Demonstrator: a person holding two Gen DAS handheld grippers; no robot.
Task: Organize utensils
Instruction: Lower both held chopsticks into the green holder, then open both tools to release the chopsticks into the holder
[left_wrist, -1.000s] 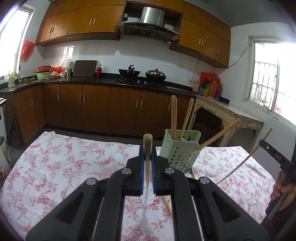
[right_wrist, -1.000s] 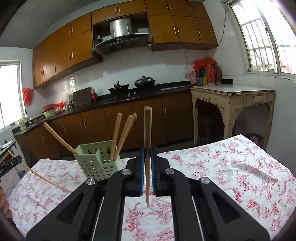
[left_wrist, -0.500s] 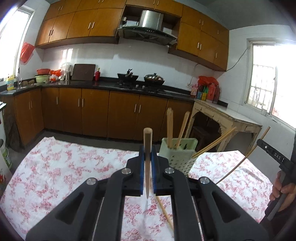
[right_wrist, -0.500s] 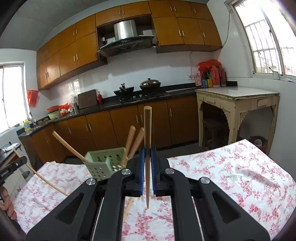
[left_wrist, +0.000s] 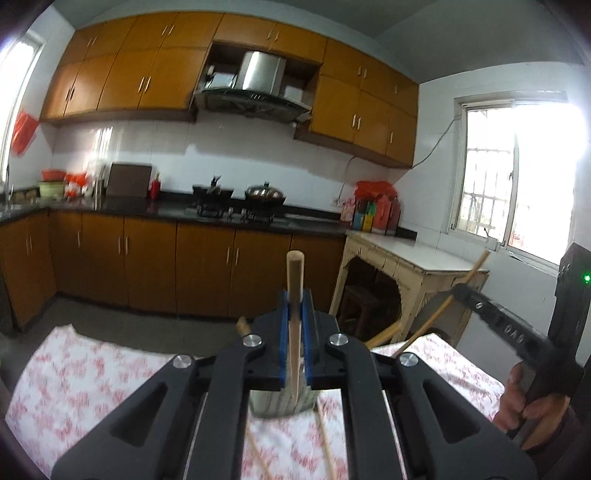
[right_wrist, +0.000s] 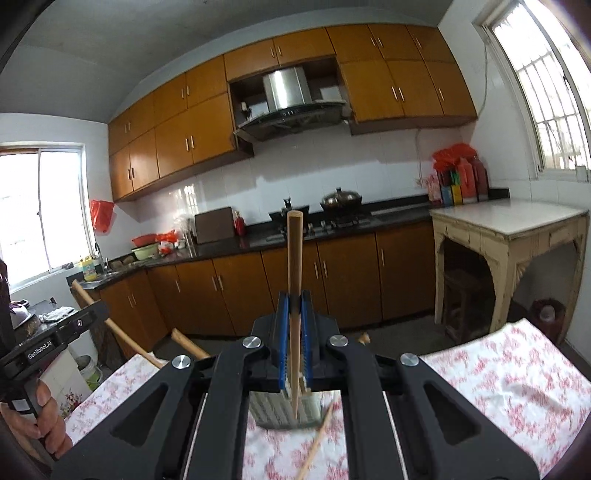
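**Both grippers clamp a chopstick above the holder**

The left wrist view alone shows the right hand (left_wrist: 524, 402) at its right edge, fingers wrapped round the other tool's black handle, with a green light on the body above it. The right wrist view alone shows the left hand (right_wrist: 33, 417) at its left edge, gripping its own handle, and a sink corner with a yellow bottle by the far window. Each view catches the other tool's chopstick slanting out from its jaws.

The left gripper (left_wrist: 295, 350) is closed on a chopstick (left_wrist: 294, 295) that stands upright between the blue pads, its blunt end up and its tip hanging just over the holder (left_wrist: 282, 402). The right gripper (right_wrist: 295, 350) likewise pinches an upright chopstick (right_wrist: 294, 266), tip pointing down above the holder (right_wrist: 284, 410). The holder stands on the floral cloth (right_wrist: 498, 384), mostly hidden behind the jaws; stick ends poke out of it to either side. More chopsticks lie loose on the cloth below it.

Writing: "GenRobot.AI" reads on the left tool's arm in the right wrist view. The letters on the right tool's arm in the left wrist view are too blurred to read.
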